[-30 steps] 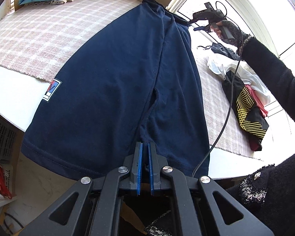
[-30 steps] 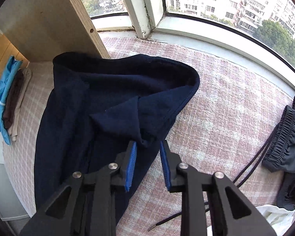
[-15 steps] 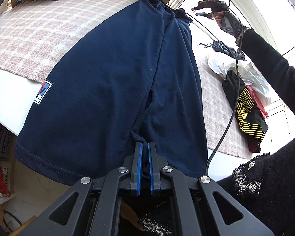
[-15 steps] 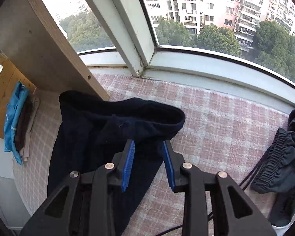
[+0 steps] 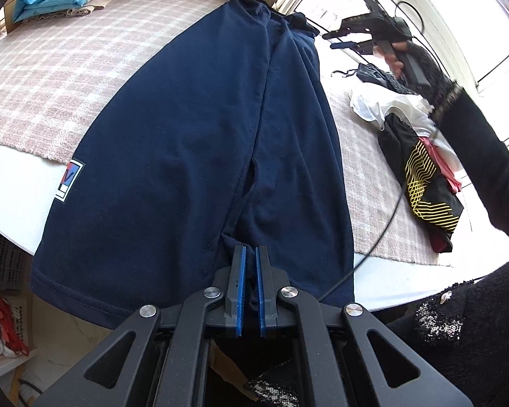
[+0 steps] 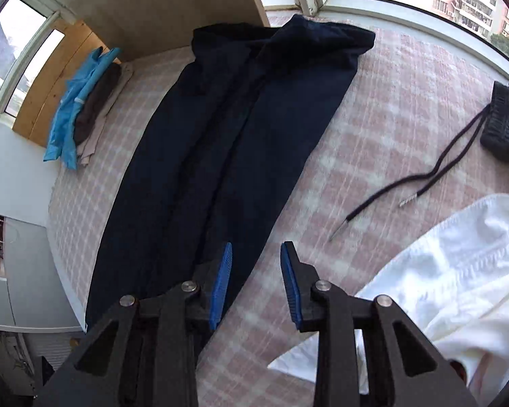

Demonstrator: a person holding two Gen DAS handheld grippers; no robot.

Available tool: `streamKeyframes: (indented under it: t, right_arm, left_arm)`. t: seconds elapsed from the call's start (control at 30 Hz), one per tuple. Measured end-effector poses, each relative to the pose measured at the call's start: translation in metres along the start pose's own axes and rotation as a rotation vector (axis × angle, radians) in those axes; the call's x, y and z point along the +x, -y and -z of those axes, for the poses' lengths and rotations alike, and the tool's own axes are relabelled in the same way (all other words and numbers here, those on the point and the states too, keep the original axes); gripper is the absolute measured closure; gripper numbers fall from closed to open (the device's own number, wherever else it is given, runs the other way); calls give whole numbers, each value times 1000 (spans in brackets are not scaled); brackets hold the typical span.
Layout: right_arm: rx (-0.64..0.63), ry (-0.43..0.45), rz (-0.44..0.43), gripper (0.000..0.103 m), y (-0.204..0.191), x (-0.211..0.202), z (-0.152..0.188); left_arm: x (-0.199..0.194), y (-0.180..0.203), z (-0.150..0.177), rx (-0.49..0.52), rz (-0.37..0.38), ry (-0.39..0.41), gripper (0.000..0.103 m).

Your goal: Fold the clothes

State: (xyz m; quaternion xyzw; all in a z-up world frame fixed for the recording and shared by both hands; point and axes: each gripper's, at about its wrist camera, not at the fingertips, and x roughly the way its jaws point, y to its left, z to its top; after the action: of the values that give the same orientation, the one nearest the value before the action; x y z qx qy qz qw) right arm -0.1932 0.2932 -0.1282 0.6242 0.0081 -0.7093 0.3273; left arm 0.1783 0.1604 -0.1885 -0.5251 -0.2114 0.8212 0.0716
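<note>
Pink checked cloth (image 6: 397,108) covers the table by a curved window. Navy trousers (image 5: 193,142) lie lengthwise on it, waistband at 12 o'clock, hem hanging over the near edge at 6. Left gripper (image 5: 249,288) is clamped on the hem, blue pads nearly together. Right gripper (image 6: 256,283) stands parted, empty, above cloth; white garment (image 6: 458,281) at 4 o'clock.

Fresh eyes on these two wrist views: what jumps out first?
The navy garment dominates, spread lengthwise down the pink checked cloth, its near hem clamped in the left gripper. The right gripper hangs open and empty above the cloth beside it. A white garment sits at right; a blue folded stack lies far left.
</note>
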Motion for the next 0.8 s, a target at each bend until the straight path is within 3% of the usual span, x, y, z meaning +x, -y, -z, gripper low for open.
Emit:
streamKeyframes:
  t: [0.07, 0.2, 0.33, 0.43, 0.6, 0.73, 0.8]
  right_arm:
    - [-21, -38, -34, 73, -17, 1, 48]
    - [-132, -75, 21, 73, -55, 10, 116]
    - [-152, -88, 18, 72, -73, 19, 155]
    - [-158, -78, 47, 64, -80, 17, 183]
    - [-70, -64, 38, 64, -72, 26, 206]
    - [-49, -14, 32, 64, -71, 33, 206]
    - [-30, -5, 21, 64, -68, 39, 205]
  left_arm:
    - [-2, 2, 1, 33, -9, -3, 97]
    - [-8, 7, 10, 83, -11, -15, 90]
    - [-19, 9, 22, 101, -15, -6, 85]
    - [-26, 11, 31, 112, -20, 1, 85]
    - [-24, 12, 36, 115, -28, 11, 77]
    - [-21, 13, 34, 145, -59, 27, 77]
    - [-18, 13, 29, 162, -71, 32, 71]
